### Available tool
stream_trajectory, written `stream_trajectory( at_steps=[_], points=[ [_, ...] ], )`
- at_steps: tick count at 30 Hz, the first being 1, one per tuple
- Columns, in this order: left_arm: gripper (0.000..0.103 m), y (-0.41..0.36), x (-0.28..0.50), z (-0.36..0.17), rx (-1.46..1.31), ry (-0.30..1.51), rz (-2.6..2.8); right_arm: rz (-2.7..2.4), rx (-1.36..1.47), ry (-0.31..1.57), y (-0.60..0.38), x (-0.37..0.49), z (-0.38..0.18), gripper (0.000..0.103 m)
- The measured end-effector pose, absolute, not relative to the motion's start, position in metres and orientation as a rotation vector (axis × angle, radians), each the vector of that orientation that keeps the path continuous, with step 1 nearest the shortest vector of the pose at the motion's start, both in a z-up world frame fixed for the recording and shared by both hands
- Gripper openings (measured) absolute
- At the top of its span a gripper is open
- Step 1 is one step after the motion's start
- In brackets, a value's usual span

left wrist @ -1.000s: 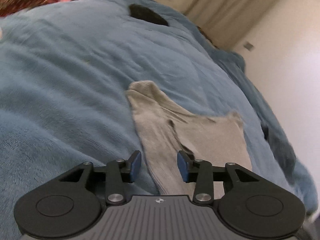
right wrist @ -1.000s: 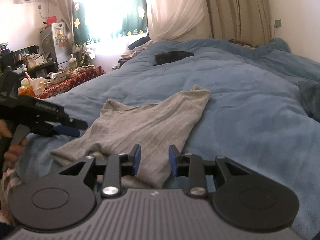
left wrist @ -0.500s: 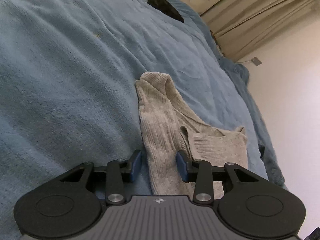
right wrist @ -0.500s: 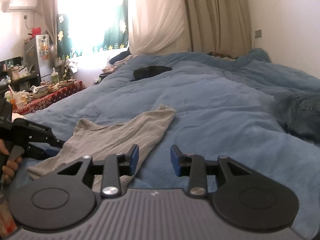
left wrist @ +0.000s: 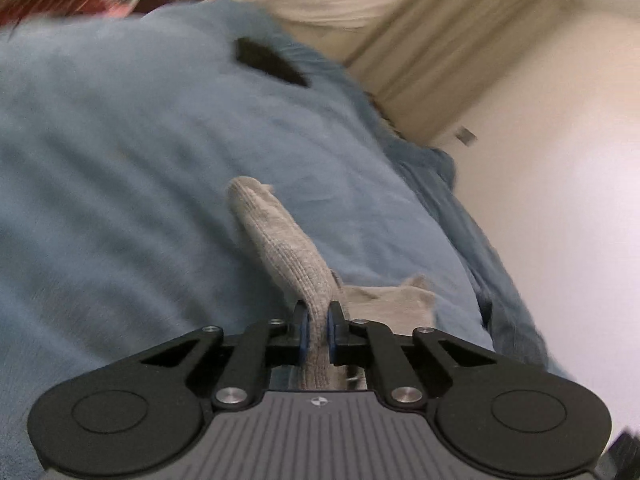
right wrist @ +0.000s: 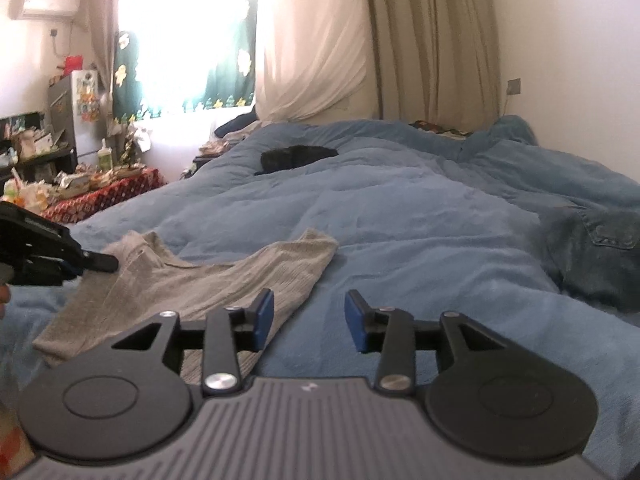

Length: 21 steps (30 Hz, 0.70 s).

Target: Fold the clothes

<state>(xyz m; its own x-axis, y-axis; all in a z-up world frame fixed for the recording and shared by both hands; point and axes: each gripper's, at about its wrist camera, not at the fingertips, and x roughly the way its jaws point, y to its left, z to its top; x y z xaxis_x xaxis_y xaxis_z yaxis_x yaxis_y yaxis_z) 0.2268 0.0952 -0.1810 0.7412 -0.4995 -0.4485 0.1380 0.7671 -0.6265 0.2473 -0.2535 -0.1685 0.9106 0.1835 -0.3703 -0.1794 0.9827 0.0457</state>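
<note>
Changed since a second ago: left gripper (left wrist: 318, 330), then spread on either side of the grey top (right wrist: 224, 280), now pinched on a fold of it; cloth drawn up into a ridge between the pads. Right gripper (right wrist: 309, 316) shifted sideways, jaws opening, nothing between them, only blue blanket (right wrist: 420, 240) beyond.

Item: grey ribbed top, lying spread on the bed, one sleeve stretched toward the far side, near edge just under the right gripper's left finger.

Step in hand: judged as the first grasp of the fold, one side taken, the other not yet.

Next move calls for: right gripper onto the near hem or sleeve edge, closed on a single layer if possible; then both lifted together and carried across so the cloth folds flat without bunching.

Pose: left gripper angled slightly downward, low over the bed at the garment's left side, a bit of hand showing behind it in the right wrist view. Right gripper likewise tilted gently down, hanging above the blanket.

Also present: dark garment (right wrist: 298, 157) farther up the bed; jeans (right wrist: 600, 256) at right, well apart.
</note>
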Motion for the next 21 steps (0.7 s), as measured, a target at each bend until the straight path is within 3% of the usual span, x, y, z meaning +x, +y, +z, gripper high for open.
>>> stream_trajectory(
  at_steps=[8, 15, 18, 21],
  points=[
    [0.008, 0.012, 0.229, -0.137, -0.377, 0.593, -0.518, 0.138, 0.038, 0.350, -0.272, 0.242, -0.163, 0.044],
    [0.009, -0.060, 0.244, -0.161, -0.260, 0.687, -0.558, 0.132, 0.065, 0.354, -0.281, 0.238, -0.163, 0.046],
    [0.019, -0.068, 0.244, -0.166, -0.286, 0.713, -0.582, 0.149, 0.070, 0.362, -0.280, 0.239, -0.164, 0.047],
    [0.020, -0.061, 0.243, -0.163, -0.319, 0.698, -0.628, 0.185, 0.105, 0.374, -0.280, 0.243, -0.165, 0.048]
  ],
)
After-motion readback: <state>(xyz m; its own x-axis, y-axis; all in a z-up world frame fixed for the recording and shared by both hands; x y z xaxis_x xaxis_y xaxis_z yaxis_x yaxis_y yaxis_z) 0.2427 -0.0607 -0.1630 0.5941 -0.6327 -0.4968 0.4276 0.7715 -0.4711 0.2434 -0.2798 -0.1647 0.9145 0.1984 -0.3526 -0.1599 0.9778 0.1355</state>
